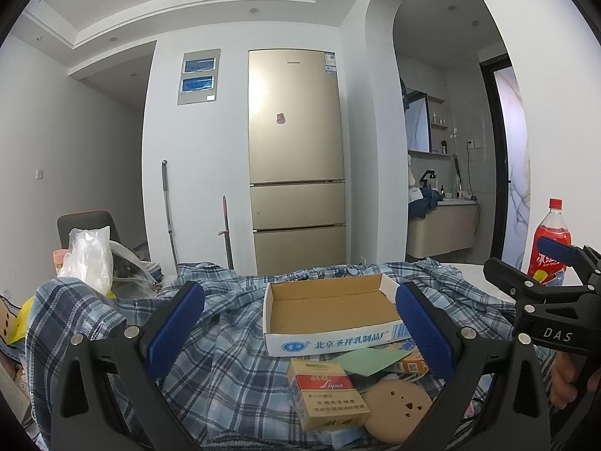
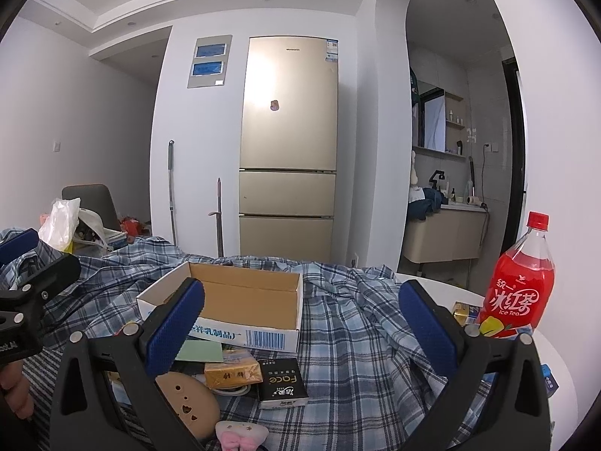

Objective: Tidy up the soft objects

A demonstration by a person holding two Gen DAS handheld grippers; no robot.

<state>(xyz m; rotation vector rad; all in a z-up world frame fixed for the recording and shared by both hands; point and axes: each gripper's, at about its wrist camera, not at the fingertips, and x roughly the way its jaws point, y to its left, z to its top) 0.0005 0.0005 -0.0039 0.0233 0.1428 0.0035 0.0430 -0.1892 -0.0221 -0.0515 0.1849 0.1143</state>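
Blue-and-white plaid cloth [image 1: 225, 357], a crumpled shirt by the look of it, lies spread over the white table [image 2: 465, 293] and covers most of its top. On the cloth sits an open, empty cardboard box [image 1: 330, 308] with blue print on its white front. Just before the box lie small things: a red-and-gold cigarette pack [image 1: 325, 394], a green card [image 1: 370, 362], a tan round pad with heart-shaped holes [image 1: 398, 409], a black tissue pack [image 2: 281, 383] and a pink plush piece [image 2: 240, 432]. The left gripper [image 1: 300, 323] hovers above the cloth with its blue pads wide apart and nothing between them. The right gripper [image 2: 300, 323] is likewise spread wide over the cloth, empty. A red ice tea bottle [image 2: 518, 285] stands upright on bare table at the right edge of the cloth. Behind the table stands a gold fridge [image 1: 296, 158].
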